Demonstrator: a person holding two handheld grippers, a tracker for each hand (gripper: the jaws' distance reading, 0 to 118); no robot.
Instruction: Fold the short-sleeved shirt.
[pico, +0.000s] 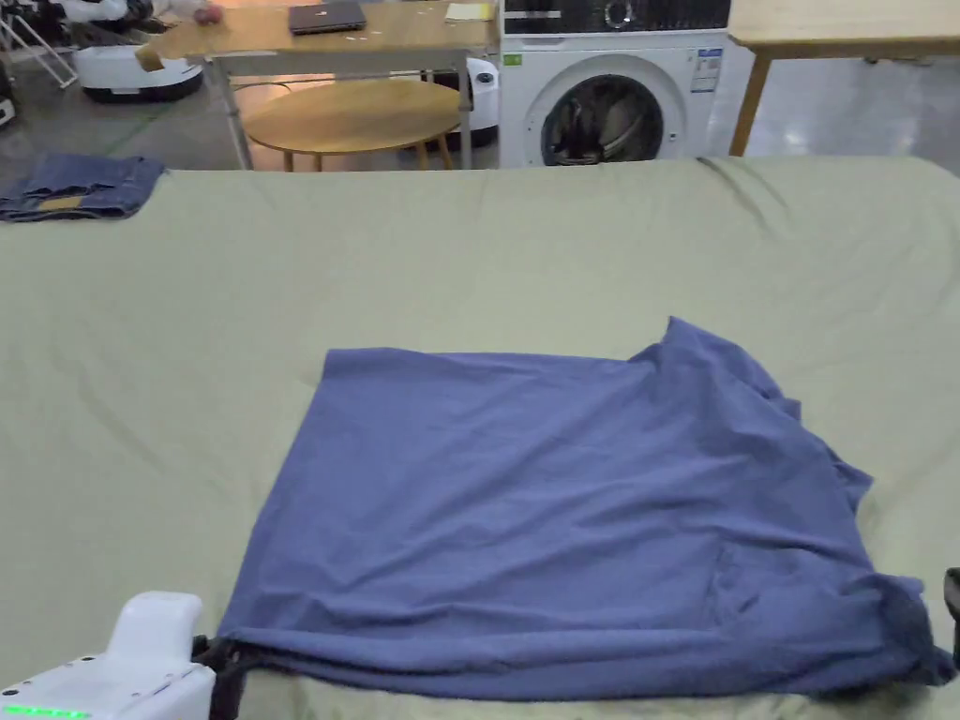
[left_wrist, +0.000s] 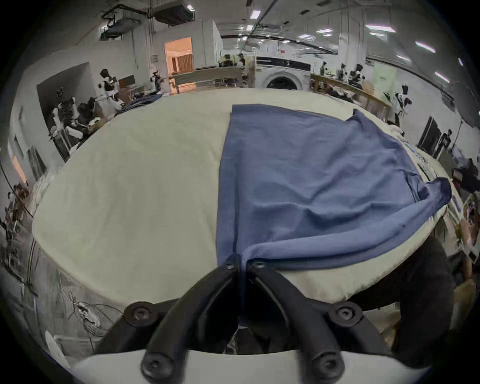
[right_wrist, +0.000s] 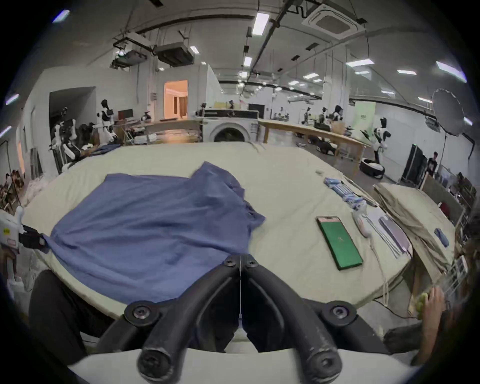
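The soft blue short-sleeved shirt (pico: 562, 506) lies on the pale green cloth-covered counter (pico: 469, 244), folded over once already. The left gripper (left_wrist: 241, 262) pinches its near corner. The right gripper (right_wrist: 241, 259) pinches the other near corner. More folds are left.

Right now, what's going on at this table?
A person is folding a blue short-sleeved shirt on a table covered in pale green cloth, with a tool in each hand. The left tool is shut on the shirt's near left corner, and the right tool is shut on the near right corner. The shirt lies mostly flat, with its right side rumpled. A phone lies on the table to the right.
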